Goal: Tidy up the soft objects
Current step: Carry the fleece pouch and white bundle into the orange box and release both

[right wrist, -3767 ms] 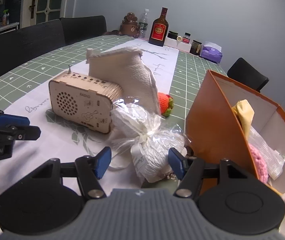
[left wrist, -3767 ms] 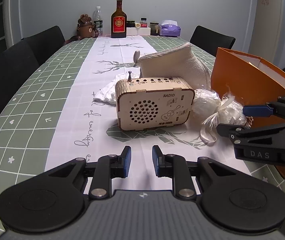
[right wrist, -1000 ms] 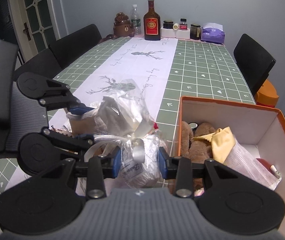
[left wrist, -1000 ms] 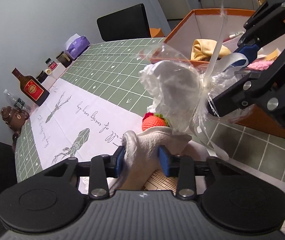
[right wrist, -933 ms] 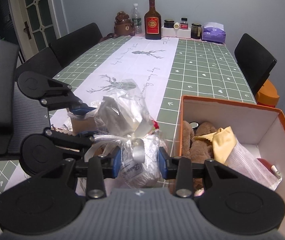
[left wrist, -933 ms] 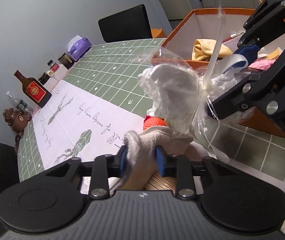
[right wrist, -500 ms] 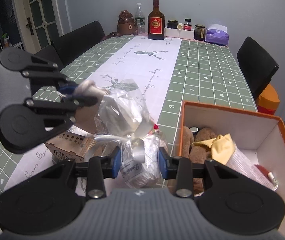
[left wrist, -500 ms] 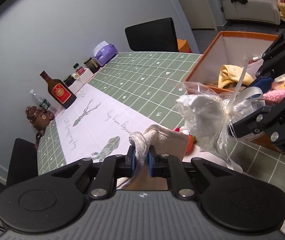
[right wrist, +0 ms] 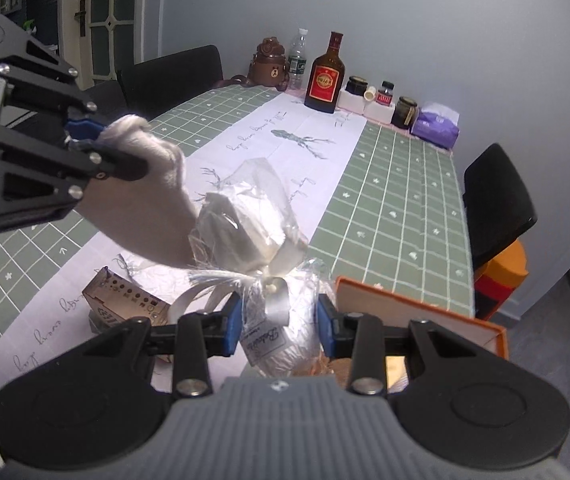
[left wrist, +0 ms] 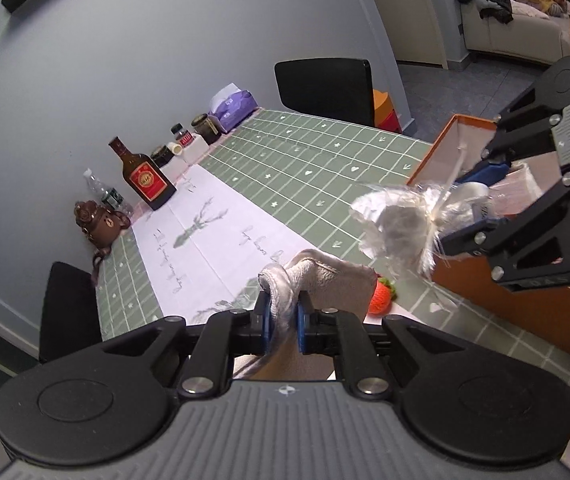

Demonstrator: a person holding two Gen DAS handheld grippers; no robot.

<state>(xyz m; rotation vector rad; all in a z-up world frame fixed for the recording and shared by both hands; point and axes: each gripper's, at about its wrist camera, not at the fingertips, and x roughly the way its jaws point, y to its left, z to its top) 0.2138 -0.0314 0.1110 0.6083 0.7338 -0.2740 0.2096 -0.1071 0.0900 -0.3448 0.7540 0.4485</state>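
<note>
Cloth [left wrist: 327,280], one beige plush piece, hangs clear of the table [left wrist: 325,168], pinched at its top fold by the left gripper [left wrist: 281,322], whose blue pads are nearly together; its long axis runs downward from the grip. One cellophane bundle [right wrist: 281,332], ribbon-tied with a script label too small to read, sits clamped between the half-spread pads of the right gripper [right wrist: 279,326], its crinkled top pointing away toward the table's far end, just beside the orange box [right wrist: 417,310]. One wooden radio [right wrist: 125,306] lies below. One red-labelled bottle [right wrist: 324,76] stands at the far edge.
</note>
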